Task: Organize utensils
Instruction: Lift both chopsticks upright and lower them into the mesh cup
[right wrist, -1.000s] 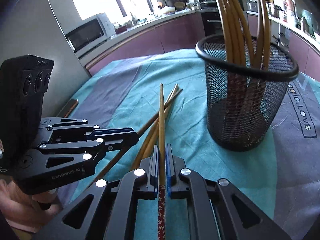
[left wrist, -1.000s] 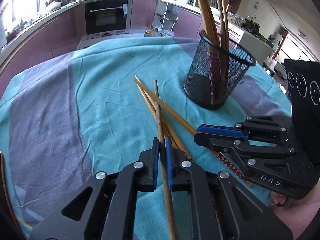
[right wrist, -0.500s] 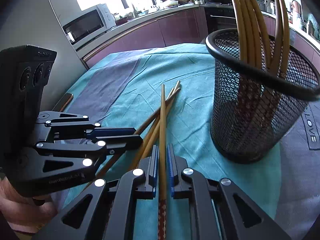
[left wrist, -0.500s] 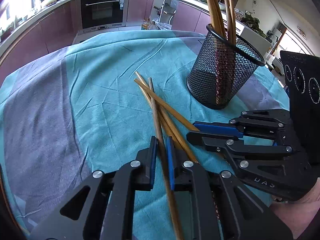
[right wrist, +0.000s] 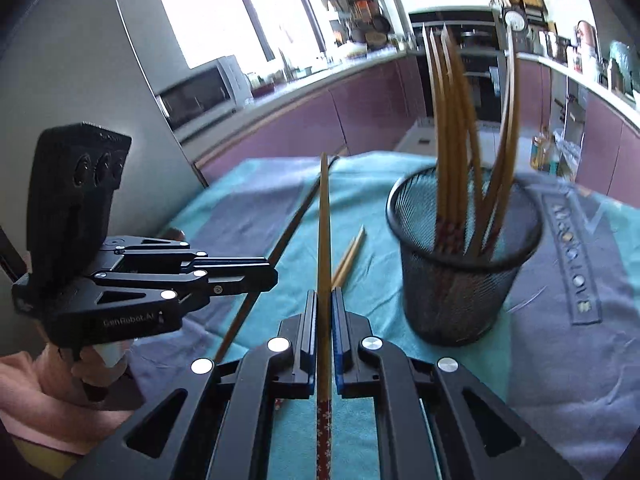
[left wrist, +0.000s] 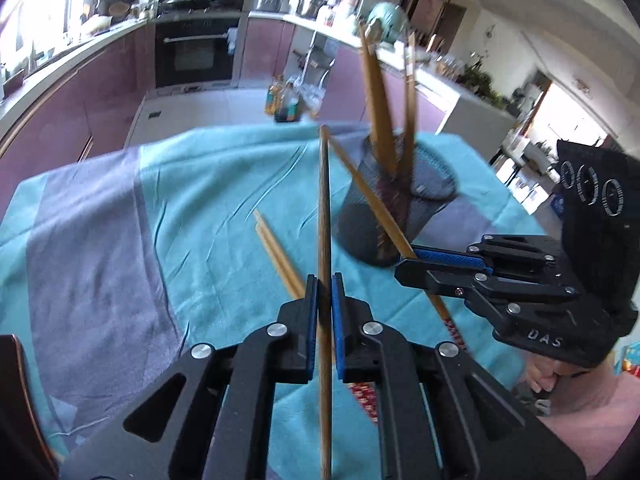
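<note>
Our left tool [left wrist: 324,296] pinches one plain bamboo chopstick [left wrist: 323,208]; our right tool [right wrist: 325,312] clamps another with a patterned red end [right wrist: 324,240]. We should tip each upright, then lower it into the black mesh cup [right wrist: 460,280], which already holds several chopsticks.

A mesh cup [right wrist: 464,264] stands on the tablecloth [right wrist: 560,360], chopsticks [right wrist: 452,128] upright inside it. To its left, two loose chopsticks [right wrist: 350,256] lie side by side on the cloth. Behind the table runs a kitchen counter [right wrist: 300,88] bearing a microwave [right wrist: 200,94].
</note>
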`<state>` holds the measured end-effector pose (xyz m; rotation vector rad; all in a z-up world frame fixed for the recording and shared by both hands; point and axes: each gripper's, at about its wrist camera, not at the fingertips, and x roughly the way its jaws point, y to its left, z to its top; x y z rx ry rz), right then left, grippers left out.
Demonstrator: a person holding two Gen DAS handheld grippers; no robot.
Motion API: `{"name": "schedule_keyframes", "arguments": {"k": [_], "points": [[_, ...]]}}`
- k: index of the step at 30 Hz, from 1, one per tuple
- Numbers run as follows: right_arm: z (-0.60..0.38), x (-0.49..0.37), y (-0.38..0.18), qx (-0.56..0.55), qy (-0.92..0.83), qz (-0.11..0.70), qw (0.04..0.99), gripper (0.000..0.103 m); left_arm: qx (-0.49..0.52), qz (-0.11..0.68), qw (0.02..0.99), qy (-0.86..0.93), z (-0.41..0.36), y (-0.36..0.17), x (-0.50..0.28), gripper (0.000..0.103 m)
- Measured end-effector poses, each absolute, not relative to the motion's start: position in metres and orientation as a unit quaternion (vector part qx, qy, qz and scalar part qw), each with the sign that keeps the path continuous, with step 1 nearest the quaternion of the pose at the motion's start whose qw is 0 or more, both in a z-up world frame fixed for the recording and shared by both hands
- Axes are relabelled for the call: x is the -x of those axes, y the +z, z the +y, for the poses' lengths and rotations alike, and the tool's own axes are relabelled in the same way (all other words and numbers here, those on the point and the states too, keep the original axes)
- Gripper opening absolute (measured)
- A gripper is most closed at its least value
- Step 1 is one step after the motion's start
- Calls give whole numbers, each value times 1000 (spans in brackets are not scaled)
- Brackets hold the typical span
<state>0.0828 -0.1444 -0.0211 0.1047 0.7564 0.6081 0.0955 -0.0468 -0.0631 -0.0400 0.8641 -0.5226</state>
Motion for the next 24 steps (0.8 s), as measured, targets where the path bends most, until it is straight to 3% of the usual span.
{"name": "schedule_keyframes", "arguments": {"k": [24], "points": [[-195,-87,61,-69,247,234,938,6,67,270,907,-317,-55,62,-94,7]]}}
